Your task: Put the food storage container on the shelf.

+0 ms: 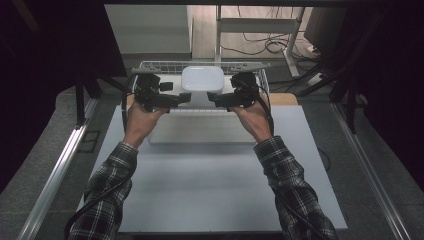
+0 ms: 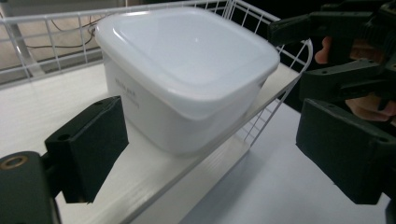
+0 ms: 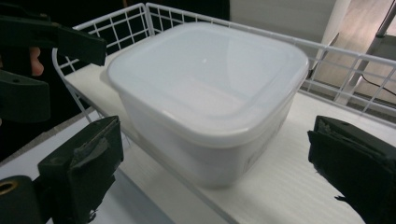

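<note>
Your left claw [image 1: 186, 97] and right claw [image 1: 212, 97] both stand wide open, gripping nothing, one on each side of the white lidded box [image 1: 202, 79]. The box sits on the wire shelf [image 1: 165, 65] at the desk's [image 1: 210, 190] far edge.

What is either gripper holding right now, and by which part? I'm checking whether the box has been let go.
Nothing is held: both grippers' jaws stand open, clear of the white lidded box on the wire shelf.
</note>
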A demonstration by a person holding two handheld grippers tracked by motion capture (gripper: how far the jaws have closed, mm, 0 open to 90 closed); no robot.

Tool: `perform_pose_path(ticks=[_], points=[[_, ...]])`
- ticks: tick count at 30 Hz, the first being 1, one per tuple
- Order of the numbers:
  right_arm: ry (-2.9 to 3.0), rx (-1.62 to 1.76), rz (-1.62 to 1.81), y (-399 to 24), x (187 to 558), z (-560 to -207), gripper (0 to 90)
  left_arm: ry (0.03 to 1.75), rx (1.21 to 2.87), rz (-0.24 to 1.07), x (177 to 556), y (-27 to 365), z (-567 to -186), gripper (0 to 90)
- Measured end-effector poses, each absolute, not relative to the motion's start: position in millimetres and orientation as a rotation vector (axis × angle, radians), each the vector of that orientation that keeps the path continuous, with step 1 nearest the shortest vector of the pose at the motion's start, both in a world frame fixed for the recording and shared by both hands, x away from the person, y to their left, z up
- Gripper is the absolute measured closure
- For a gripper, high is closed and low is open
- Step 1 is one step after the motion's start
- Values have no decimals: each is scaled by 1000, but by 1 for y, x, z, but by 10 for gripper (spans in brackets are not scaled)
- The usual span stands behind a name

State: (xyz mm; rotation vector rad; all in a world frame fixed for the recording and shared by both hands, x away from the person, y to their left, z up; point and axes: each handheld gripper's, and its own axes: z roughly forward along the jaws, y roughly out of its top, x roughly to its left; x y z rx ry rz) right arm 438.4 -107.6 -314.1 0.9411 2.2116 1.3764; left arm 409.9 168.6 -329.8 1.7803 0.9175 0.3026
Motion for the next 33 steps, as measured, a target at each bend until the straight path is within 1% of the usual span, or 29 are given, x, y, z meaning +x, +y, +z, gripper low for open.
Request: perform_pose_path(ticks=[4,18,33], points=[[2224,925,1375,-112,434,-320,16,908,1821,323,405,167,-338,70],[2250,913,1376,-123,422,-331,17,872,1863,385,389,165,-355,46],[2266,859,1371,-131,403,-337,18,810,1851,429,365,163,-365,47]])
